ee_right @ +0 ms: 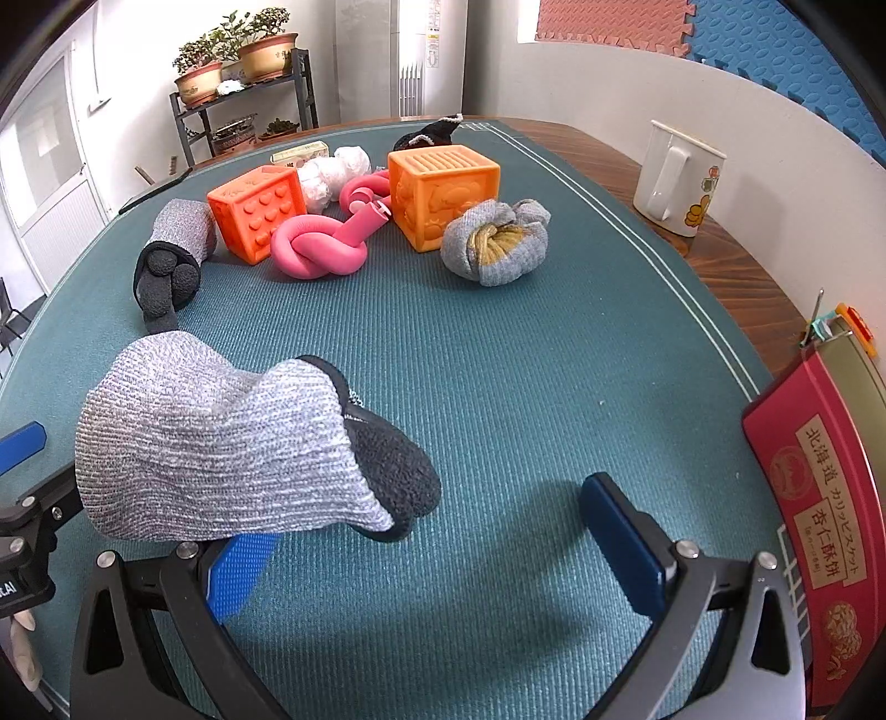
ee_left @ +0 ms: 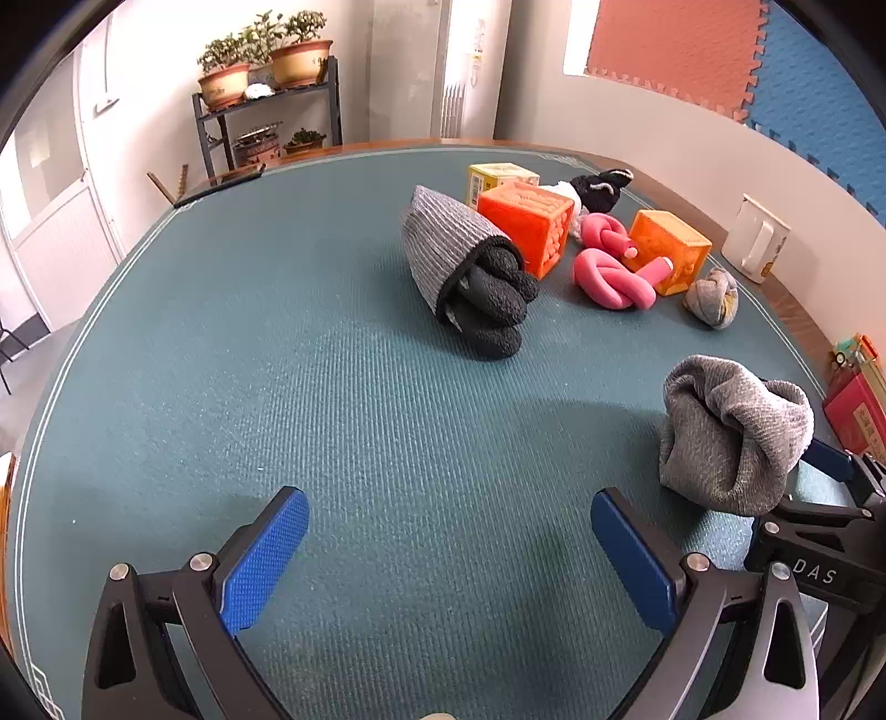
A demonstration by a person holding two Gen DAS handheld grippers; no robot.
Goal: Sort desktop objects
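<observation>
Green mat (ee_right: 498,360) on table: gloves (ee_right: 221,437), cubes (ee_right: 443,188), mug (ee_right: 673,177).

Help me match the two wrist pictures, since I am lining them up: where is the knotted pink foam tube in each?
Left wrist: the knotted pink foam tube lies right of centre in the upper half, between the two orange cubes.
Right wrist: it lies left of centre in the upper half, in front of both cubes.
Shared landmark: the white mug beyond the mat's right edge.

White walls (ee_left: 144,99) surround a dark metal shelf (ee_left: 266,119) holding potted plants (ee_left: 260,61); red (ee_left: 670,50) and blue foam mats (ee_left: 819,94) hang right.
</observation>
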